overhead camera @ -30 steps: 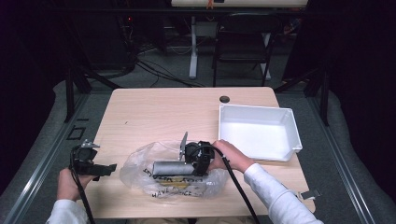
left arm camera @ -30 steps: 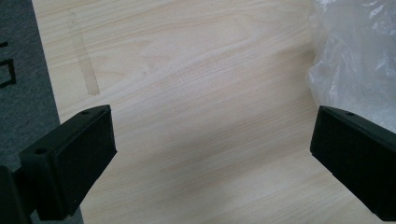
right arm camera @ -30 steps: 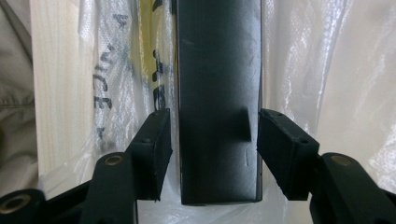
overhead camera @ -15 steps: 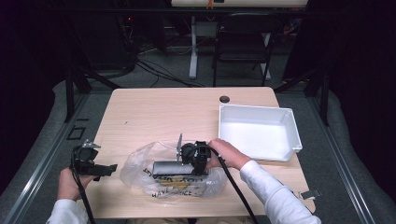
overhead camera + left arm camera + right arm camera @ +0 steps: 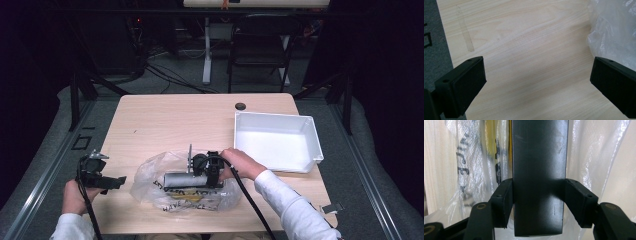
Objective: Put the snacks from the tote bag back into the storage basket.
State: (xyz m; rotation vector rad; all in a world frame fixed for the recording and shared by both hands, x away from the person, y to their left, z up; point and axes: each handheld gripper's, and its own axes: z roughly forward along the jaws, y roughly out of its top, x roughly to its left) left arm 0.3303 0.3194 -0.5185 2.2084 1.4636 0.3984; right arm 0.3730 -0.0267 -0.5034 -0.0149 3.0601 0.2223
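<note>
A crumpled clear plastic bag [image 5: 150, 182] with black and yellow print lies at the table's front middle. Across it lies a dark grey metal bar [image 5: 182, 180]. My right gripper [image 5: 201, 179] is shut on one end of that bar and points left. In the right gripper view the bar [image 5: 539, 157] runs up between both pads [image 5: 504, 200], with the bag [image 5: 464, 170] behind it. My left gripper [image 5: 119, 181] hangs open over bare wood at the front left. Its jaws stand wide apart in the left gripper view, and the bag's edge [image 5: 614, 32] lies at the right.
An empty white tray [image 5: 272, 118] stands on the right side of the table [image 5: 175, 120]. A small black round cap [image 5: 240, 106] sits near the far edge. Strips of clear tape [image 5: 465, 32] mark the wood near the table's left edge.
The right gripper and the grey bar have shifted only very slightly over the bag. The left gripper has stayed where it was.
</note>
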